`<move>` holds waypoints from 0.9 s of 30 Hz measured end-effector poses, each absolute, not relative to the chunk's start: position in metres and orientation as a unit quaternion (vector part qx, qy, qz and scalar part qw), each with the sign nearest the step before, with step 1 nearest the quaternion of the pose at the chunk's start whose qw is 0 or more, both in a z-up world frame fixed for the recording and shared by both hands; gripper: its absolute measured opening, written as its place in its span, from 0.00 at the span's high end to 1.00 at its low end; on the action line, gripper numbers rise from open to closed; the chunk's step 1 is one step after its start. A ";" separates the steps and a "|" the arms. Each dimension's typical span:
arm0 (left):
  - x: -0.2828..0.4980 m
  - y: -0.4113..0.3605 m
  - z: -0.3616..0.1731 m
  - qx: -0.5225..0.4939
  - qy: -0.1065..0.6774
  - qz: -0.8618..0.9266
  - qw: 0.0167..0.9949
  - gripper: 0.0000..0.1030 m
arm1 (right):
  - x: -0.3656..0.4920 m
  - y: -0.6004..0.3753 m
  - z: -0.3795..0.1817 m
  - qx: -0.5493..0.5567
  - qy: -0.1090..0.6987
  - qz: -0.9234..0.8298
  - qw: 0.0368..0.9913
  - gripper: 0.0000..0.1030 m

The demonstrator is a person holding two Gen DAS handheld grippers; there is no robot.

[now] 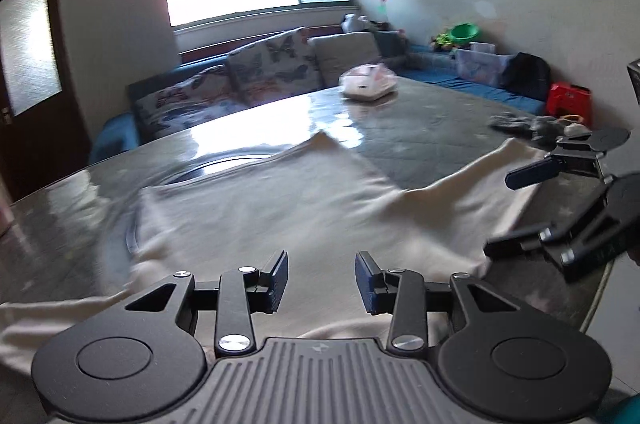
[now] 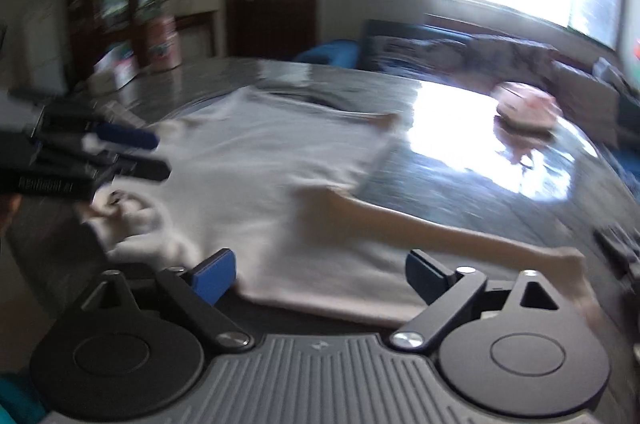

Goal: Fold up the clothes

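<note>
left claw (image 1: 321,282) released over shirt (image 1: 304,208) | right claw (image 2: 320,274) released at its hem | shirt flat on worktop (image 1: 420,128) | risk: glossy worktop lets cloth slide, pinch bunches fold

Garment (image 1: 304,208) on table (image 1: 432,136), sofa (image 1: 248,80) behind.

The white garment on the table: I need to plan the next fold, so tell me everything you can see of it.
The white garment is a plain, soft, off-white cloth piece, spread mostly flat on the glossy dark table. One part is already folded over, leaving a straight diagonal edge and a pointed corner toward the far side. Its near edge is rumpled, and one strip stretches off to the side. The left gripper and right gripper are both open above its near edge, gripping nothing. Motion blur hides seams and what sort of garment it is.
</note>
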State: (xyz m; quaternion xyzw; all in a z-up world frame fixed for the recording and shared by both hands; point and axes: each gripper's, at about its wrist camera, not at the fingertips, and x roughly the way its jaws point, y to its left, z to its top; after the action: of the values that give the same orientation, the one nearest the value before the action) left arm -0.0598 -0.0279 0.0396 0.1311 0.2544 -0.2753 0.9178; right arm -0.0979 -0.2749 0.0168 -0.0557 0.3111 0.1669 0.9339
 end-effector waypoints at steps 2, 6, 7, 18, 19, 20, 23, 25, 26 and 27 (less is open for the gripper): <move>-0.059 -0.041 0.032 0.136 0.262 -0.289 0.911 0.61 | -0.094 -0.293 0.016 -0.038 0.313 0.142 0.938 0.10; -0.060 -0.056 0.018 0.148 0.283 -0.303 0.898 0.61 | -0.085 -0.318 0.006 -0.025 0.320 0.094 0.942 0.14; -0.062 -0.058 0.015 0.152 0.287 -0.306 0.895 0.61 | -0.084 -0.324 0.003 -0.022 0.326 0.086 0.941 0.16; -0.062 -0.059 0.031 0.164 0.270 -0.305 0.898 0.61 | -0.083 -0.386 0.001 0.020 0.325 -0.015 0.945 0.18; -0.060 -0.060 0.033 0.162 0.267 -0.305 0.900 0.61 | -0.082 -0.392 0.000 0.028 0.327 -0.026 0.944 0.21; -0.058 -0.062 0.033 0.160 0.267 -0.304 0.900 0.61 | -0.081 -0.397 -0.001 0.036 0.328 -0.035 0.943 0.23; -0.053 -0.067 0.033 0.159 0.268 -0.303 0.901 0.61 | -0.076 -0.410 -0.005 0.057 0.336 -0.051 0.939 0.36; -0.051 -0.071 0.029 0.161 0.272 -0.302 0.899 0.61 | -0.075 -0.414 -0.008 0.060 0.337 -0.057 0.938 0.39; -0.050 -0.073 0.027 0.160 0.275 -0.302 0.899 0.61 | -0.075 -0.414 -0.009 0.061 0.336 -0.059 0.938 0.40; -0.049 -0.074 0.025 0.159 0.277 -0.302 0.898 0.61 | -0.075 -0.415 -0.009 0.063 0.335 -0.061 0.938 0.40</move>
State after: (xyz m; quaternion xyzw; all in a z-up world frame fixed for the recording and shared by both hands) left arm -0.0494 -0.0738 0.0254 0.1593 0.2772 -0.3019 0.8981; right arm -0.0749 -0.4146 -0.0089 0.0630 0.3347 -0.0607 0.9382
